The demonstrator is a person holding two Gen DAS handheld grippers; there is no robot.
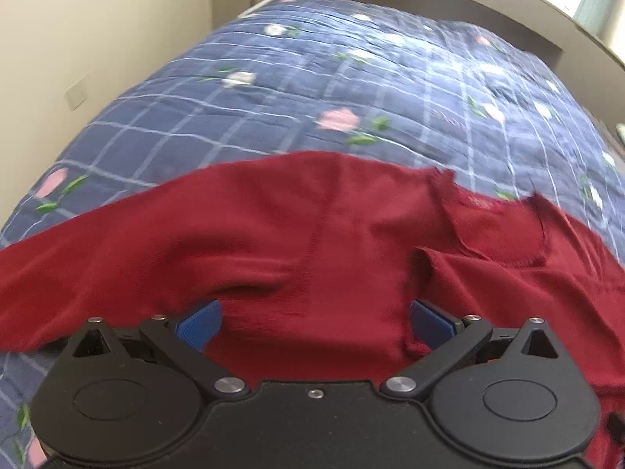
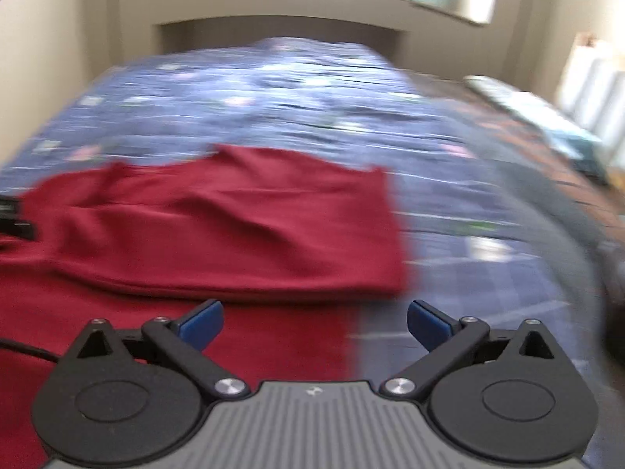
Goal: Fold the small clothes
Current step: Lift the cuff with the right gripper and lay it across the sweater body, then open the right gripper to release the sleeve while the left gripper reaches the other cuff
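Observation:
A dark red knit garment [image 1: 312, 234] lies spread across the blue checked bedspread [image 1: 273, 90]. Its neckline [image 1: 496, 230] shows at the right of the left wrist view, and a sleeve runs off to the left. My left gripper [image 1: 314, 326] hovers over the red cloth with its blue pads wide apart; nothing is pinched between them. In the blurred right wrist view, a folded-over panel of the red garment [image 2: 234, 226] lies ahead. My right gripper [image 2: 314, 326] stands open above the garment's right edge, half over cloth, half over the bedspread [image 2: 468, 273].
Cream walls close in on the bed's left side and a pale headboard [image 2: 273, 27] stands at the far end under a bright window. Some blurred grey and patterned things [image 2: 547, 179] lie along the bed's right side. A black cable [image 2: 27, 348] crosses the lower left.

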